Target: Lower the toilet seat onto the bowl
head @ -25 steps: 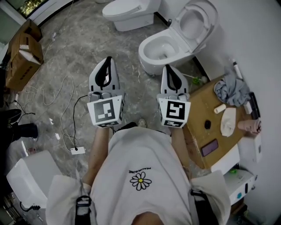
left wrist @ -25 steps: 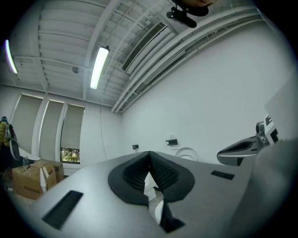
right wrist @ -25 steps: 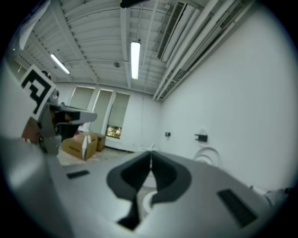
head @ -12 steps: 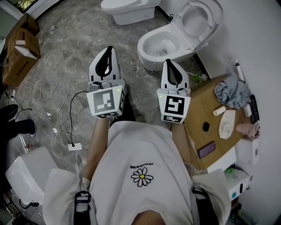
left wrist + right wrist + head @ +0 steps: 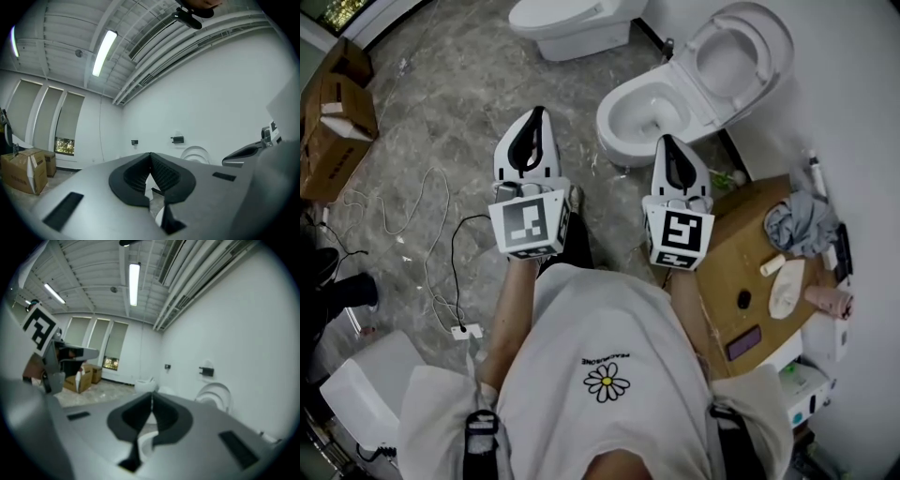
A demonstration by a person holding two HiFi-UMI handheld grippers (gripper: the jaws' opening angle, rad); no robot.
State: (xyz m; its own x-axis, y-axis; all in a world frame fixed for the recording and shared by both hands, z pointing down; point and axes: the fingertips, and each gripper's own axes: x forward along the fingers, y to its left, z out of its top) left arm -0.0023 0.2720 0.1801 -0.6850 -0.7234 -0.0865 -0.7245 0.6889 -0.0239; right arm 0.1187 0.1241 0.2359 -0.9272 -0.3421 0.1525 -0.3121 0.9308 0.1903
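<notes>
A white toilet bowl (image 5: 645,114) stands against the right wall with its seat and lid (image 5: 741,58) raised and leaning back. In the right gripper view the raised seat (image 5: 215,394) shows ahead to the right. My left gripper (image 5: 531,122) hangs shut and empty over the floor, left of the bowl. My right gripper (image 5: 668,147) is shut and empty too, just short of the bowl's near rim. In the gripper views the left gripper (image 5: 150,153) and the right gripper (image 5: 151,394) each show their jaws meeting at the tips with nothing between them.
A second toilet (image 5: 572,21) with its lid down stands at the far top. A brown cardboard surface (image 5: 741,246) on the right carries a grey cloth (image 5: 802,223) and small items. Cardboard boxes (image 5: 333,112) sit at the left, and cables (image 5: 441,253) trail over the marble floor.
The view has shifted so the open toilet sits a little lower and closer to both grippers. Both grippers stay shut and level.
</notes>
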